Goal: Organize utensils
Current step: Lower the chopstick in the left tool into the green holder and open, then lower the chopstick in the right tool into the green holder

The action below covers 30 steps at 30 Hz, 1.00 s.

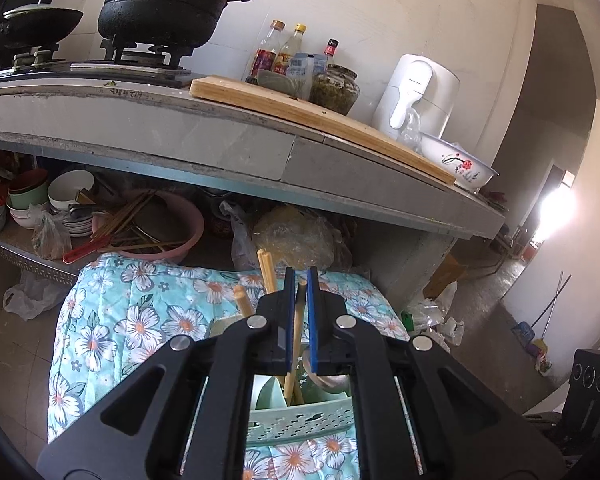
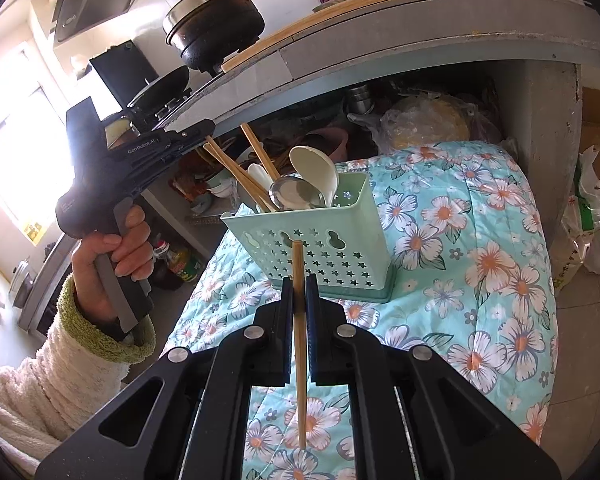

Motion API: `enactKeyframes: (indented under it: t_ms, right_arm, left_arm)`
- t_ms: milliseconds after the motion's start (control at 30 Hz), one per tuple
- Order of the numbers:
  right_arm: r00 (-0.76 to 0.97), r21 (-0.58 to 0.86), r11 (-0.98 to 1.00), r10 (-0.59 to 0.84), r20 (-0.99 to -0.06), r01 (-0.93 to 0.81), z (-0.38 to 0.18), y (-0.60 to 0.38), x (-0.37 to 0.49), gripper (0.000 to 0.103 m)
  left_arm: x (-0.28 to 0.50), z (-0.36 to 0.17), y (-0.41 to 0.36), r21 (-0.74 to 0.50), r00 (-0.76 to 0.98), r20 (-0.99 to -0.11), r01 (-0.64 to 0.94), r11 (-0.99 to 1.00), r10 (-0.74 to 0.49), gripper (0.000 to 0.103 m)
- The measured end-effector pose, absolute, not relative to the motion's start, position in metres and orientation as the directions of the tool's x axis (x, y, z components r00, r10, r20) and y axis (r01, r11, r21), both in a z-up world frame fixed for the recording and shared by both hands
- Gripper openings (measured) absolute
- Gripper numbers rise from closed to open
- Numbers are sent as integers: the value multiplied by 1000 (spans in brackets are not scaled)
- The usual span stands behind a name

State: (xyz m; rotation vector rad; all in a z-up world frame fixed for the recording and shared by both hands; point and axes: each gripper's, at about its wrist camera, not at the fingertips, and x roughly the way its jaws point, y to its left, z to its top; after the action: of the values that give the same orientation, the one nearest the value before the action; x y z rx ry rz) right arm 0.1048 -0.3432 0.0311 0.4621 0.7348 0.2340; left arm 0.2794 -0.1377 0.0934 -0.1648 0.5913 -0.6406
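A mint green perforated utensil holder (image 2: 324, 248) stands on a floral quilt (image 2: 480, 240). It holds several wooden chopsticks (image 2: 236, 172), a metal spoon (image 2: 296, 194) and white ceramic spoons (image 2: 316, 168). My left gripper (image 1: 300, 280) is above the holder (image 1: 300, 420), shut on a wooden chopstick (image 1: 296, 336) whose lower end is inside it. It also shows in the right wrist view (image 2: 208, 136) at the chopstick's top. My right gripper (image 2: 299, 280) is shut on another wooden chopstick (image 2: 300, 352), held upright in front of the holder.
A grey kitchen counter (image 1: 220, 144) overhangs the quilt, with a black pot (image 1: 168, 0), cutting board (image 1: 300, 112), bottles and a white kettle (image 1: 416, 92). The shelf below holds bowls (image 1: 68, 188) and a pink basin (image 1: 168, 224). Plastic bags (image 2: 592, 216) lie on the floor.
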Motion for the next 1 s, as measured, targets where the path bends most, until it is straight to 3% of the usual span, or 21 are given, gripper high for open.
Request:
enactKeyframes:
  t_ms: [67,133,367,567,1000]
  right_arm:
    - [724,482,875,360,-588,-44,32,-344,105,6]
    - [728,481,876,358,-585,-44,34,-345,104,6]
    - [761,466,882,351,-545,-73,53,-342,105,6]
    - [833,387,913,311,-457,-129,101,-331,116,6]
    - [949,108,973,223,-223,-203,201,-277,177,6]
  left_arm:
    - [278,91,-138,-314,638,-476,519,795,-605,12]
    - [277,91,-137,-310,638,-478,521,795,-604,28]
    - [264,93,-120,-301,656,-466,514,803,-594,47]
    - [237,88,-79,-332,693,-432,473,816,-577,55]
    - [175,49,11,-373,749,-432,358,856,-502,58]
